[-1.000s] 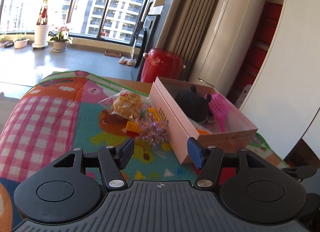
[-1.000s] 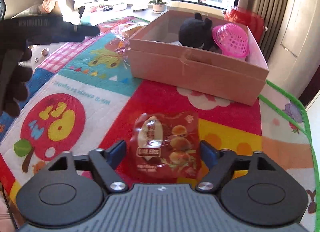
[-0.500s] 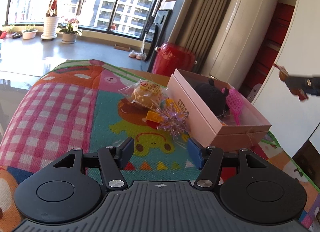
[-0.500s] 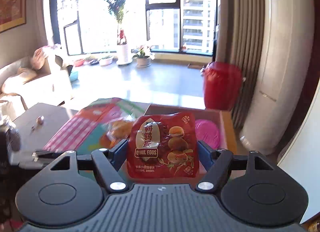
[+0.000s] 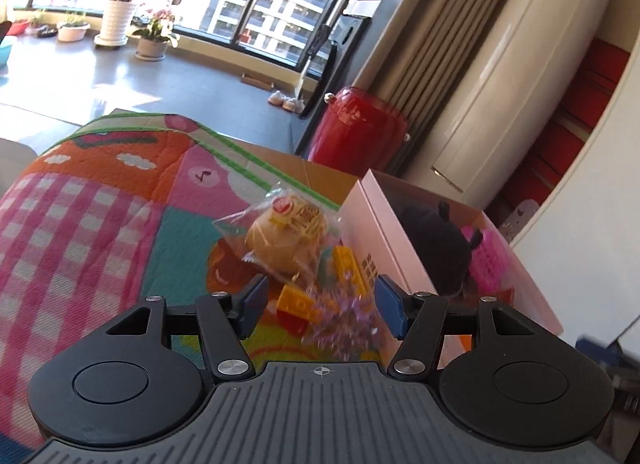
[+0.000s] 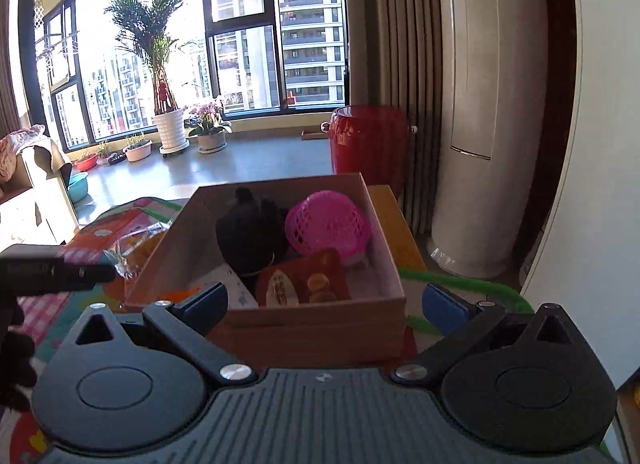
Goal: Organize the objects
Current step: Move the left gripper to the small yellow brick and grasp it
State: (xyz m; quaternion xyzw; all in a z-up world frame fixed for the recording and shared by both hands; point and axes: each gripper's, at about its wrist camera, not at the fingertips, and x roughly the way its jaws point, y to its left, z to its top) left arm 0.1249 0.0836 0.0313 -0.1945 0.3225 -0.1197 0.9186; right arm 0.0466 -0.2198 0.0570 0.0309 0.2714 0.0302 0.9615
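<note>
Pink cardboard box (image 6: 280,328) sits on the patchwork play mat (image 5: 80,232). Only the right wrist view shows the red quail-egg packet (image 6: 302,284) inside, before black plush toy (image 6: 252,236) and pink mesh basket (image 6: 328,224). Right gripper (image 6: 326,304) jaws have just been opening, wide apart, empty. Left gripper (image 5: 318,304) half-open, empty, above bagged bun (image 5: 286,234), yellow toy bricks (image 5: 298,300), purple tinsel (image 5: 344,320), clear only there.

A bright picture mat (image 5: 80,224) covers the table. On it sit a pink box (image 5: 372,224), a bagged bun (image 5: 286,230), yellow blocks (image 5: 298,300) and purple sparkly stuff (image 5: 344,316).
</note>
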